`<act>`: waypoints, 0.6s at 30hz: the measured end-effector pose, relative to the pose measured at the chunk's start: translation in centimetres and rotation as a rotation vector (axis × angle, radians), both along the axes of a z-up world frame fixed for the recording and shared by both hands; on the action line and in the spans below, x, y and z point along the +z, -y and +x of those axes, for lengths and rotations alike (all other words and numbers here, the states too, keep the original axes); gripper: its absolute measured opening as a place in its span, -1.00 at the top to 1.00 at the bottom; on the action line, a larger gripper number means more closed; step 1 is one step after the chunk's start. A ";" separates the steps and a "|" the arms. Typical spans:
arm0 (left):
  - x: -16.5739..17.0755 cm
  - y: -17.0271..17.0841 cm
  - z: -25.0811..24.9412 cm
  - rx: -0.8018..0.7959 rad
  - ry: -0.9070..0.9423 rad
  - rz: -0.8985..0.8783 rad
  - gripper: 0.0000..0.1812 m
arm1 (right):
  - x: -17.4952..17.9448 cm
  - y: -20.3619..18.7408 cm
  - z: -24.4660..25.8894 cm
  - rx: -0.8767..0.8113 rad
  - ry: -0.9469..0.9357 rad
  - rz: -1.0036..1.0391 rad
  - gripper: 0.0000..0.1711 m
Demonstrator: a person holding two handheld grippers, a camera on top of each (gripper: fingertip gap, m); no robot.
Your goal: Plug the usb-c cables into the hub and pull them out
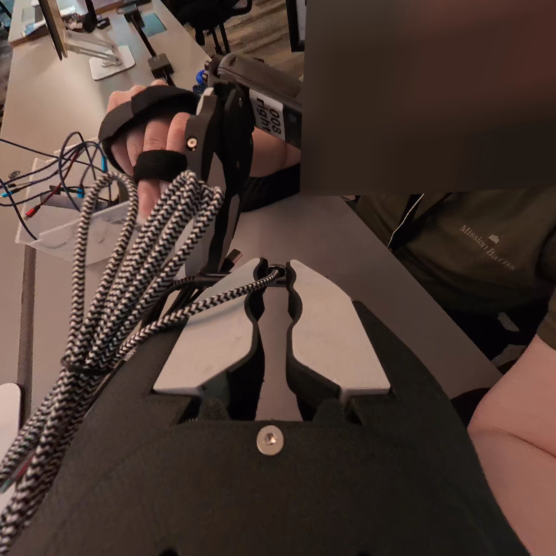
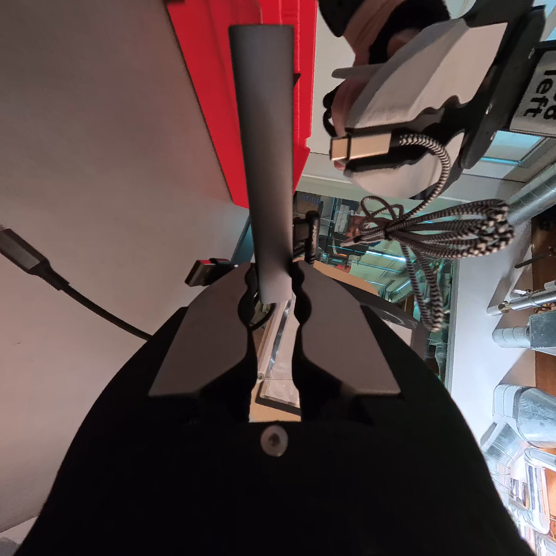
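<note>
My left gripper (image 1: 276, 268) is shut on the silver plug of a black-and-white braided USB-C cable (image 1: 210, 298). The rest of that cable hangs as a tied bundle (image 1: 120, 285) to its left. In the right wrist view the left gripper (image 2: 346, 150) holds the plug (image 2: 361, 147) pointing at the hub, a short gap away. My right gripper (image 2: 272, 270) is shut on one end of the long grey hub (image 2: 264, 135), which sticks out ahead of it. The right gripper (image 1: 216, 261) also shows in the left wrist view, tips down, just left of my left fingertips.
A white tray (image 1: 60, 234) with thin coloured cables sits on the grey table (image 1: 316, 228) at the left. A person in a dark shirt (image 1: 466, 255) sits at the table's right edge. A red box (image 2: 228, 90), a dark cable (image 2: 90, 304) and a USB-A plug (image 2: 200, 272) lie by the hub. Across from one pair of fingers to the other is roughly 8 centimeters.
</note>
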State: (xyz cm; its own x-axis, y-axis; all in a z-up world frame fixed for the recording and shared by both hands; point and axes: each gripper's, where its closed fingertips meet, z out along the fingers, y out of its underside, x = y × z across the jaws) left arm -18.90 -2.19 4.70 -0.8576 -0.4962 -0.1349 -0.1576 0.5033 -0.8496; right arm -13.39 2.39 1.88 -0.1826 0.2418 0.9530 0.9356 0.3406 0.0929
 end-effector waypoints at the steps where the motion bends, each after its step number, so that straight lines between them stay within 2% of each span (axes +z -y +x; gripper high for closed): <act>1: -0.1 -0.1 0.0 0.002 -0.010 0.000 0.89 | -0.1 0.0 0.0 0.000 -0.001 0.000 0.73; 18: -1.4 -0.4 0.4 0.004 -0.064 0.014 0.89 | 0.3 -0.1 0.5 -0.003 -0.034 0.008 0.73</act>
State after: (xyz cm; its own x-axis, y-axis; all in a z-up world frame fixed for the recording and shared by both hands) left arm -18.53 -1.77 3.33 -0.8626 -0.4984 -0.0871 -0.2134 0.5144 -0.8306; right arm -12.91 2.46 2.20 -0.1497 0.2349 0.9604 0.9394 0.3368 0.0640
